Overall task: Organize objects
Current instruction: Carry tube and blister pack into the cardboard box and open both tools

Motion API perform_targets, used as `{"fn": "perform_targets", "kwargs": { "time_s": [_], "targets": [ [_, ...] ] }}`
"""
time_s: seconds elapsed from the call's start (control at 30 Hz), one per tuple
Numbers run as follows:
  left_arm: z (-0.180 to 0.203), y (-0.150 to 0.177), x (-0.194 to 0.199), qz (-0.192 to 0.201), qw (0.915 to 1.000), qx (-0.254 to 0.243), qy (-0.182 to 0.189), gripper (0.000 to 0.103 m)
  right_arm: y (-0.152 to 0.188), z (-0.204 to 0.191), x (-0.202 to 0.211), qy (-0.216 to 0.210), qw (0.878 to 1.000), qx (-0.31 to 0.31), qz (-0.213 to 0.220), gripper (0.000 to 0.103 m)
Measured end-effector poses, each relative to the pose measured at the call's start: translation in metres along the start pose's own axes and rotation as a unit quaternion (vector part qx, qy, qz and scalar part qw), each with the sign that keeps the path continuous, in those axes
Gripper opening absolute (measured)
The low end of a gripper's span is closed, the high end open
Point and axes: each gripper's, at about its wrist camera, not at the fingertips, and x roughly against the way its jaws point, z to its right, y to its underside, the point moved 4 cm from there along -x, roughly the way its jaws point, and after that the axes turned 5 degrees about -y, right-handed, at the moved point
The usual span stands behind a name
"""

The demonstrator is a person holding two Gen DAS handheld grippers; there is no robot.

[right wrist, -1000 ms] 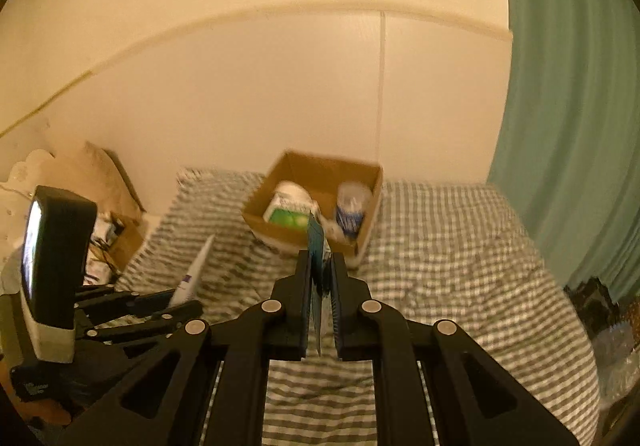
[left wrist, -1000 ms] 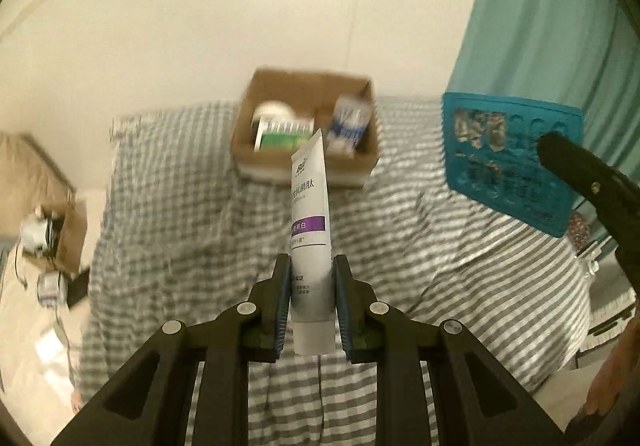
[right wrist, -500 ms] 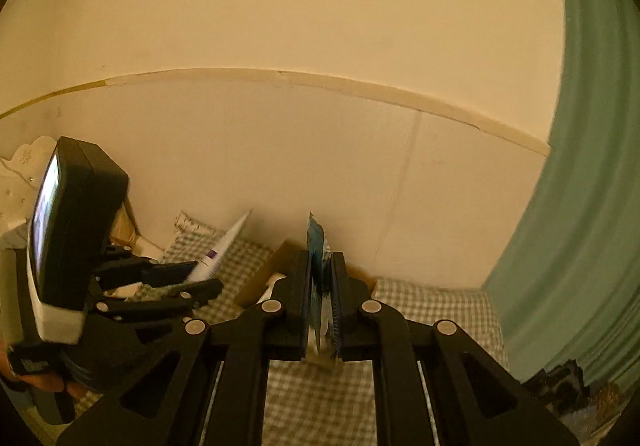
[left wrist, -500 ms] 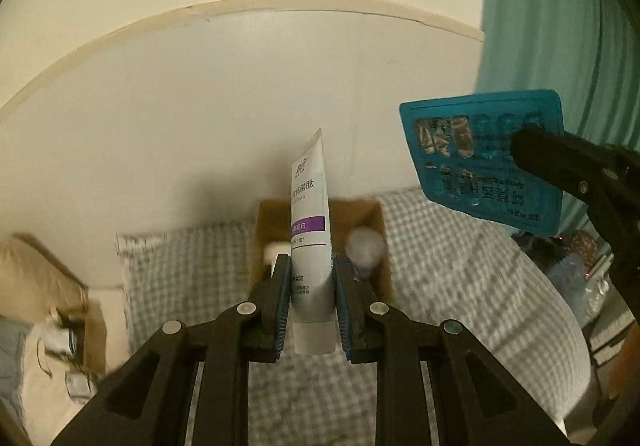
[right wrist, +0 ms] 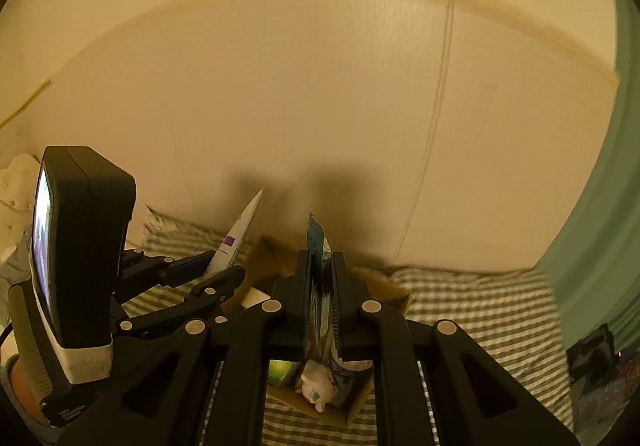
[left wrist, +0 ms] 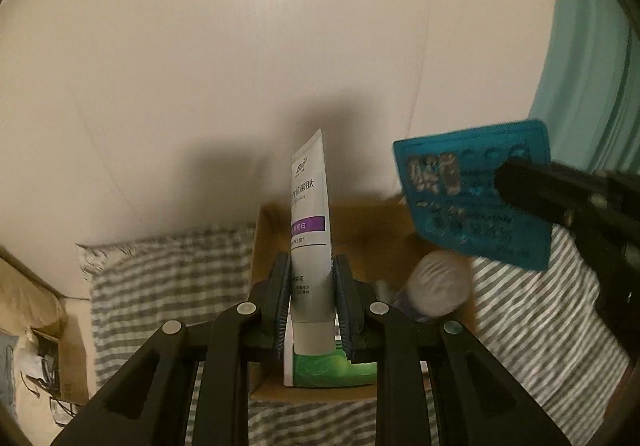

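My left gripper (left wrist: 311,278) is shut on a white toothpaste tube (left wrist: 309,214) with a purple band, held upright over the open cardboard box (left wrist: 264,230) on the bed. My right gripper (right wrist: 320,278) is shut on a blue blister pack (right wrist: 316,246), seen edge-on, over the same box (right wrist: 356,402). In the left wrist view the blister pack (left wrist: 460,198) hangs flat-faced at right, above a white-capped bottle (left wrist: 438,288) in the box. A green and white carton (left wrist: 332,370) lies in the box below the tube. The left gripper (right wrist: 216,274) with its tube (right wrist: 240,238) shows at left in the right wrist view.
The box sits on a grey striped bedspread (left wrist: 168,278) against a pale wall (left wrist: 240,66). A teal curtain (left wrist: 592,46) hangs at right. A small white object (right wrist: 320,392) lies in the box. Cluttered floor and another carton (left wrist: 52,366) lie left of the bed.
Both grippers have moved closer to the box and now hang right over it, each still holding its object. The views have tilted down from the wall toward the box.
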Motion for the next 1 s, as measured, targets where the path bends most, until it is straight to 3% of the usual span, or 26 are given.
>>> {"fn": "perform_targets", "kwargs": {
  "time_s": [0.2,0.33,0.57,0.6,0.63,0.67,0.7,0.73,0.87,1.0],
  "targets": [
    [-0.002,0.015,-0.047,-0.026,0.9994,-0.016,0.014,0.021,0.021,0.017,-0.075,-0.023,0.998,-0.043,-0.051,0.008],
    [0.008,0.024,-0.063,-0.039,0.9987,-0.033,0.007,0.021,0.038,0.029,-0.103,-0.033,0.995,-0.065,-0.075,0.009],
    [0.027,0.028,-0.058,-0.040,0.9982,-0.044,0.011,0.025,0.041,0.032,-0.116,-0.048,0.992,-0.093,-0.077,0.010],
    [0.030,0.027,-0.054,-0.036,0.9983,-0.046,0.009,0.032,0.039,0.026,-0.115,-0.048,0.992,-0.093,-0.070,0.012],
    [0.031,0.025,-0.050,-0.031,0.9984,-0.047,0.006,0.052,0.036,0.028,-0.111,-0.044,0.993,-0.095,-0.062,0.024],
    [0.032,0.024,-0.044,-0.024,0.9987,-0.046,0.000,0.064,0.034,0.032,-0.108,-0.039,0.993,-0.097,-0.055,0.043],
    [0.031,0.021,-0.037,-0.012,0.9991,-0.041,-0.009,0.076,0.031,0.032,-0.103,-0.033,0.993,-0.102,-0.047,0.051],
    [0.030,0.019,-0.030,0.000,0.9993,-0.036,-0.013,0.076,0.032,0.033,-0.100,-0.030,0.993,-0.105,-0.041,0.056],
    [0.030,0.009,-0.012,0.012,0.9991,-0.033,-0.023,0.079,0.026,0.052,-0.066,-0.014,0.993,-0.112,-0.019,0.059],
    [0.027,-0.003,0.028,0.049,0.9974,-0.030,-0.044,0.095,0.014,0.054,-0.037,0.006,0.993,-0.117,0.002,0.074]
  ]
}}
